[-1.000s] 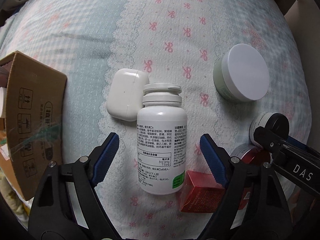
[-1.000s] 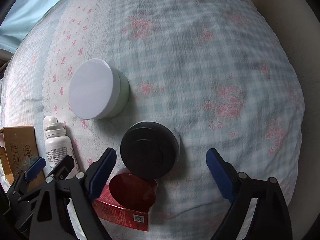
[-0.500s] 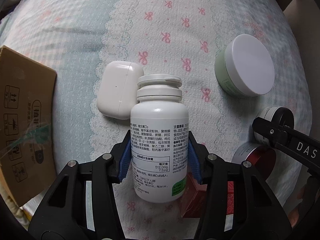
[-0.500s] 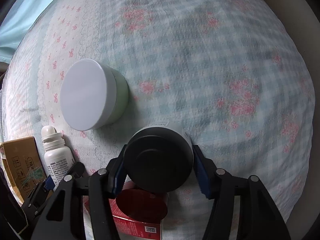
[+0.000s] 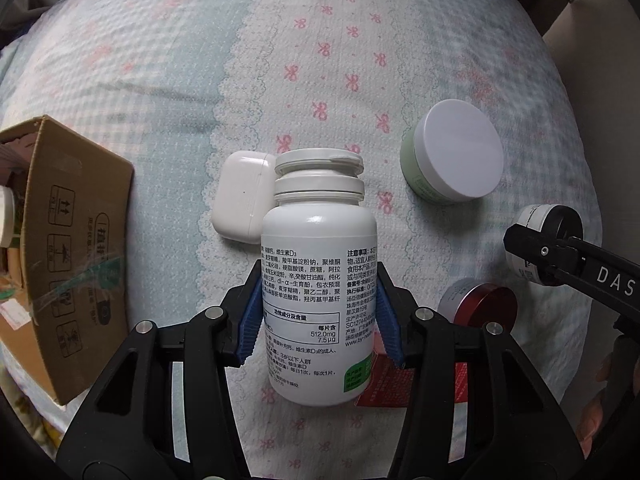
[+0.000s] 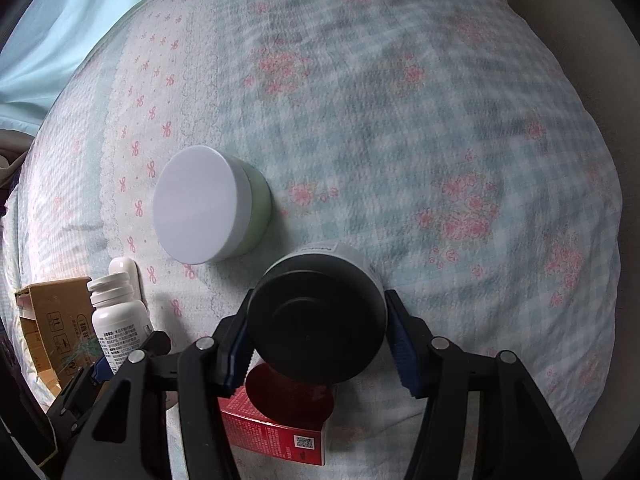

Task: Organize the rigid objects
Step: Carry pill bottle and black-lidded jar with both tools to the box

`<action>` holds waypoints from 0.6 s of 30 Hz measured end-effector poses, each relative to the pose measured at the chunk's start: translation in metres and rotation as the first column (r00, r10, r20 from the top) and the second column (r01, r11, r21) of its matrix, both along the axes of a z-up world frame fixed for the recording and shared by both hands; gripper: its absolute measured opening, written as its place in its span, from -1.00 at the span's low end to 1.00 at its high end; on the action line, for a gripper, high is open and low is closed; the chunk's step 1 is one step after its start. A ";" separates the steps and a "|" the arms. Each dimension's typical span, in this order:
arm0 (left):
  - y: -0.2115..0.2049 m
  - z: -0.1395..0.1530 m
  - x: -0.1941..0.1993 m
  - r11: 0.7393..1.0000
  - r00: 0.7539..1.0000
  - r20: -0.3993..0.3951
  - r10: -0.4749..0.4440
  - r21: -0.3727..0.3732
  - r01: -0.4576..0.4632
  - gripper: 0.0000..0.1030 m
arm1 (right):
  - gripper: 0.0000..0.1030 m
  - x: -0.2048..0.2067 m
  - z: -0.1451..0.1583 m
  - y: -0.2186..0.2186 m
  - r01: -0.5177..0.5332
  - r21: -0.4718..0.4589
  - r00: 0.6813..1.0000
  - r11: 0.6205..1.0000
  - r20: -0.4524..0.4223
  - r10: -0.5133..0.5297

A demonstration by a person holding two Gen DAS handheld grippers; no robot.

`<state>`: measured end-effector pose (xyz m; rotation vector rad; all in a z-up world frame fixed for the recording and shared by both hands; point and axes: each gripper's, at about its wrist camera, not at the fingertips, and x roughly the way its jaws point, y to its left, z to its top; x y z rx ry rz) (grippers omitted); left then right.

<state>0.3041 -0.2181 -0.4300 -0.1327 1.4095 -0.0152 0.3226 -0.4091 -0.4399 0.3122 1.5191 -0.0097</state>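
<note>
My left gripper (image 5: 318, 312) is shut on a white pill bottle (image 5: 318, 272) and holds it above the bedspread; the bottle also shows in the right wrist view (image 6: 118, 320). My right gripper (image 6: 318, 340) is shut on a black-lidded jar (image 6: 316, 324), seen in the left wrist view (image 5: 546, 240) at the right. A white earbuds case (image 5: 242, 196) lies behind the bottle. A green jar with a white lid (image 5: 454, 174) lies on the bed, also in the right wrist view (image 6: 208, 208). A red-lidded jar (image 5: 480, 306) and a red box (image 6: 280, 432) lie below the grippers.
An open cardboard box (image 5: 72, 248) with items inside stands at the left, also in the right wrist view (image 6: 52, 328). The floral checked bedspread (image 6: 400, 120) covers the bed. A beige surface (image 5: 592, 40) borders the bed at the right.
Both grippers closed from open: the left on the pill bottle, the right on the black-lidded jar. Both objects have since been lifted slightly off the bedspread.
</note>
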 end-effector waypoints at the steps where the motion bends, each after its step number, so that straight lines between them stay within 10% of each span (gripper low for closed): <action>1: 0.003 0.008 -0.001 1.000 1.000 0.008 0.002 -0.006 -0.002 -0.11 | 0.06 -0.001 0.008 -0.001 -0.001 0.000 1.000 1.000 0.011 0.001; 18: 0.061 0.215 -0.030 0.997 0.968 0.248 -0.033 -0.056 0.049 -0.11 | 0.06 -0.061 0.199 0.044 -0.079 -0.015 0.970 0.997 0.231 0.080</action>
